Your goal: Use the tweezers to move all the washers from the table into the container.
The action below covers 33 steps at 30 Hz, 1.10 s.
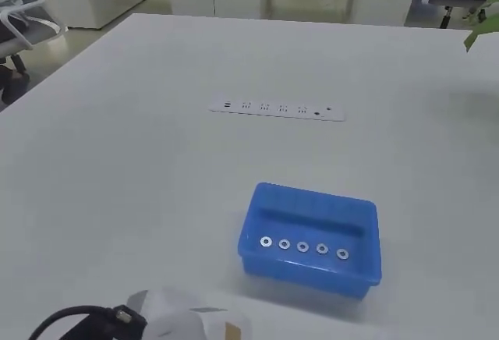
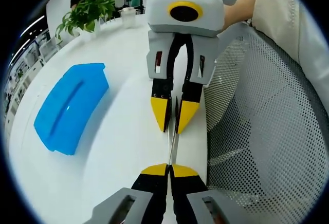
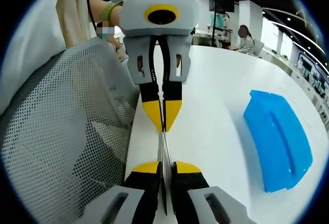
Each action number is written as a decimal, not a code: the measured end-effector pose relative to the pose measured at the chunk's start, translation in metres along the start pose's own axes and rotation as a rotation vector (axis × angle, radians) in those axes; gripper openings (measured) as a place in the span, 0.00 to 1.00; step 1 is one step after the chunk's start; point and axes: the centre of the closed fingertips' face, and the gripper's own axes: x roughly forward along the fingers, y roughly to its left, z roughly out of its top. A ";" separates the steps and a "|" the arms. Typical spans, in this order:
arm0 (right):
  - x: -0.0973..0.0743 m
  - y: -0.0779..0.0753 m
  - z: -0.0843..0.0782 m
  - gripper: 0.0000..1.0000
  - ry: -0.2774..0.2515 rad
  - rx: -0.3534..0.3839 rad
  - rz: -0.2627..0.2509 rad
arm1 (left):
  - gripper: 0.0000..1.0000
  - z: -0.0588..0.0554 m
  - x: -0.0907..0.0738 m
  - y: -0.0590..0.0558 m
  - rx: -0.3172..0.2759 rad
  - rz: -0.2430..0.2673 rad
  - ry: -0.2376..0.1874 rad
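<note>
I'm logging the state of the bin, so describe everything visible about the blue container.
The blue container is an open-topped rectangular tray, plastic by its look, with low walls, rounded corners and a thin rim. It sits upright and flat on the white table, in the near right part of the head view. Five small silvery washers lie flat in a spaced row on its floor, nearer the front wall. Nothing else touches it.
</note>
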 end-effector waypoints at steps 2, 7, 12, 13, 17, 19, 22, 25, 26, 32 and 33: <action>0.000 0.001 0.000 0.07 0.001 0.002 0.001 | 0.00 0.000 0.001 0.001 0.007 0.003 0.005; 0.001 0.000 0.001 0.07 0.000 0.005 -0.004 | 0.00 -0.001 0.002 0.002 0.013 0.014 0.012; 0.002 0.000 0.003 0.07 -0.008 0.007 -0.004 | 0.00 -0.002 0.001 0.004 -0.011 0.025 0.007; 0.002 0.000 0.003 0.07 -0.009 0.008 -0.005 | 0.00 -0.003 0.001 0.004 -0.015 0.027 0.008; -0.003 -0.002 0.008 0.08 -0.036 0.020 -0.015 | 0.03 -0.003 -0.003 0.005 -0.060 0.040 -0.013; -0.008 -0.004 0.011 0.10 -0.050 0.028 -0.023 | 0.07 -0.001 -0.007 0.006 -0.098 0.057 -0.041; -0.014 -0.007 0.014 0.20 -0.076 0.050 -0.046 | 0.14 0.001 -0.013 0.008 -0.153 0.086 -0.085; -0.023 -0.012 0.019 0.30 -0.129 0.113 -0.072 | 0.22 0.002 -0.025 0.013 -0.233 0.141 -0.151; -0.027 -0.015 0.020 0.31 -0.143 0.122 -0.091 | 0.25 0.003 -0.029 0.015 -0.255 0.160 -0.168; -0.059 -0.037 0.031 0.42 -0.231 0.173 -0.216 | 0.39 0.011 -0.063 0.027 -0.393 0.301 -0.332; -0.064 -0.040 0.033 0.44 -0.243 0.176 -0.235 | 0.41 0.012 -0.068 0.029 -0.414 0.319 -0.354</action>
